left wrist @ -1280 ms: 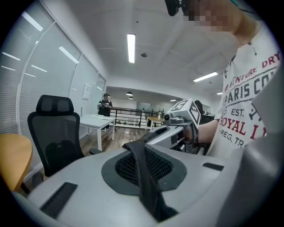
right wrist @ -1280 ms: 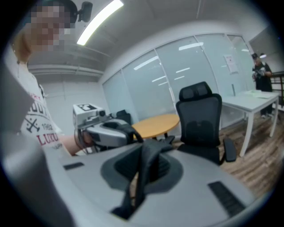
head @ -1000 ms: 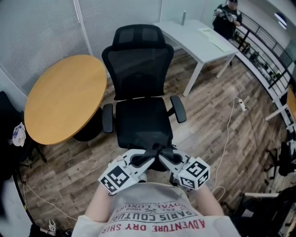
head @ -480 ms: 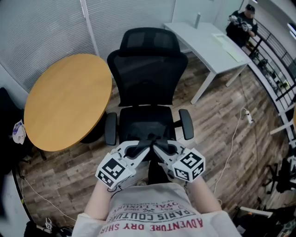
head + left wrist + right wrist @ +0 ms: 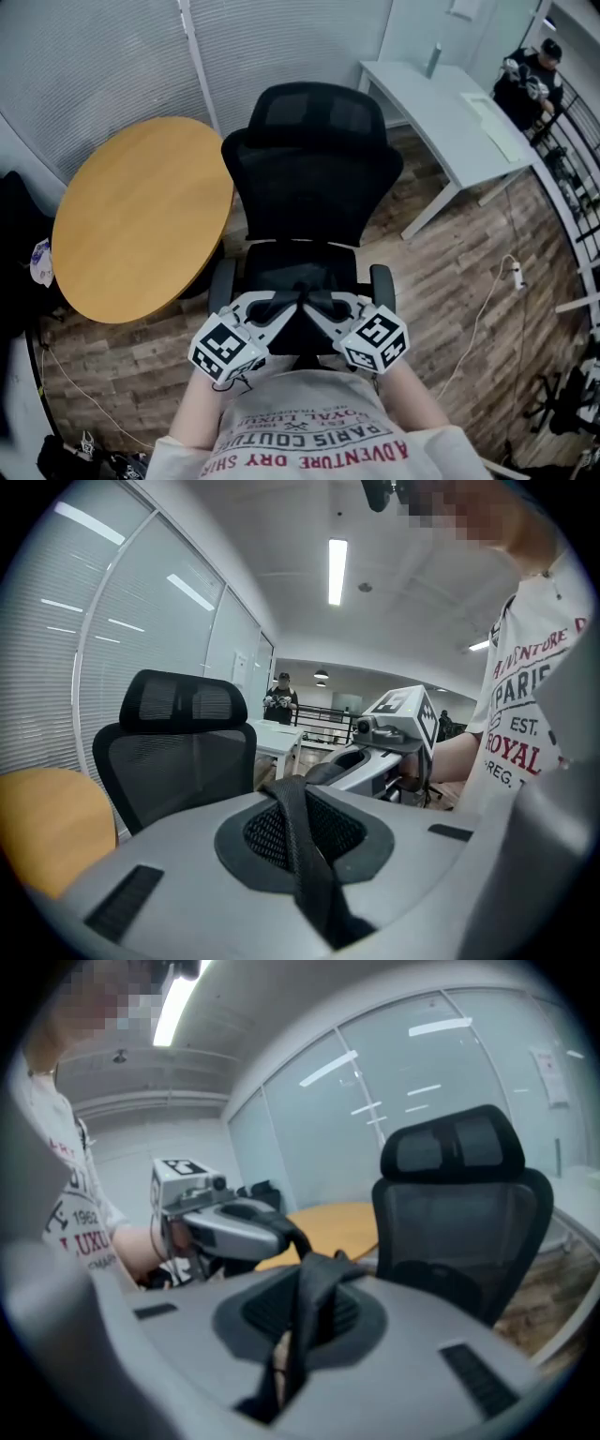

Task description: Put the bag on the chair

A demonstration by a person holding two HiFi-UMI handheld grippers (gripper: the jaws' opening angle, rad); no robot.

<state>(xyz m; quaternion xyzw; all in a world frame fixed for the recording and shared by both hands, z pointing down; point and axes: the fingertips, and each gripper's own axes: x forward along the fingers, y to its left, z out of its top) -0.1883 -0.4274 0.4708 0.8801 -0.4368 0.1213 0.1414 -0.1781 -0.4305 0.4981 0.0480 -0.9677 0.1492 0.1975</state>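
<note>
A black mesh office chair [image 5: 309,178] faces me, its seat [image 5: 300,267] just beyond my hands. My left gripper [image 5: 284,305] and right gripper [image 5: 321,305] meet tip to tip over the seat's front edge. Each is shut on a black bag strap [image 5: 302,300]. The bag's dark body [image 5: 298,336] hangs under them, mostly hidden. In the left gripper view the strap [image 5: 305,846] runs across the shut jaws, with the right gripper [image 5: 394,728] and the chair [image 5: 183,752] beyond. In the right gripper view the strap [image 5: 314,1316] crosses the jaws, with the left gripper [image 5: 220,1218] opposite.
A round wooden table [image 5: 141,211] stands close to the chair's left armrest. A white desk [image 5: 450,117] is at the back right, with a person [image 5: 530,80] beyond it. Cables [image 5: 487,309] trail over the wood floor on the right. Blinds cover the glass wall behind the chair.
The chair has come closer and now sits higher in the head view. Both grippers, still holding the strap, now hang over the seat's front edge instead of short of it.
</note>
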